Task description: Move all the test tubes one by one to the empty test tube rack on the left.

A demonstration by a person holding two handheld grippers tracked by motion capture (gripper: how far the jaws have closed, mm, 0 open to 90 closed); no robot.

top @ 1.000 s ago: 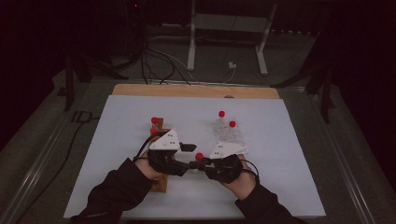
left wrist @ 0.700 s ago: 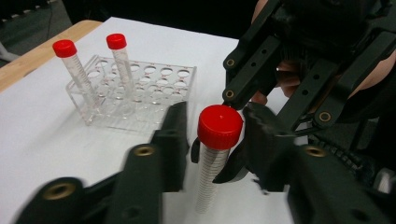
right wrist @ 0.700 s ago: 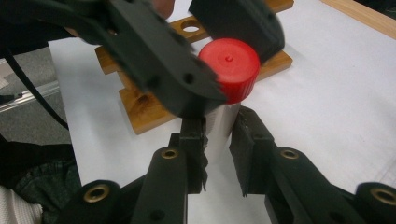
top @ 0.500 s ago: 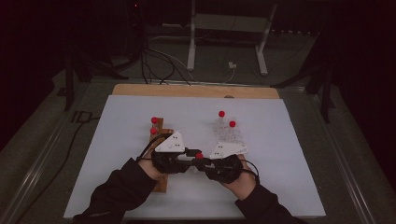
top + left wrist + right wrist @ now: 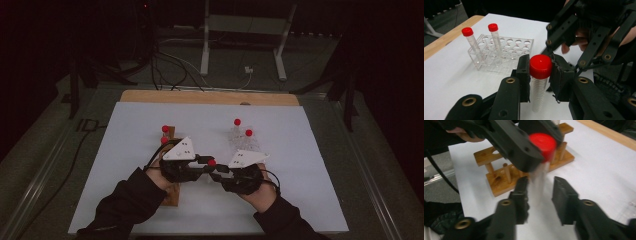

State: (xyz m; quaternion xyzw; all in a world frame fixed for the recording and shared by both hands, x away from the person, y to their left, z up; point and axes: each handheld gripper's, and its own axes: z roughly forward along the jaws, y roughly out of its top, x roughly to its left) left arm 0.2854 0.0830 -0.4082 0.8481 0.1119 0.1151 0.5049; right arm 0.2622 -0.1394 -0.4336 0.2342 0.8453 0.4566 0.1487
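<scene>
A clear tube with a red cap (image 5: 540,66) stands upright between both grippers above the white table. My left gripper (image 5: 539,68) is shut on it, its pads pressing the cap from both sides. The same cap (image 5: 212,162) sits where the two grippers meet at the table's near middle. My right gripper (image 5: 540,192) has just been opening. The tube's blurred body (image 5: 537,182) hangs between its jaws, and the pads stand clear of it. In the high view the left gripper (image 5: 206,167) and right gripper (image 5: 217,173) face each other tip to tip.
A wooden peg rack (image 5: 499,180) lies left of the hands and carries two red-capped tubes (image 5: 165,129). A clear plastic rack (image 5: 509,50) with two more capped tubes (image 5: 237,121) stands behind the right hand. The table's wooden far edge (image 5: 210,97) borders the white sheet.
Both hands keep their place with the tube between them. The left gripper's plate has edged slightly toward the tube.
</scene>
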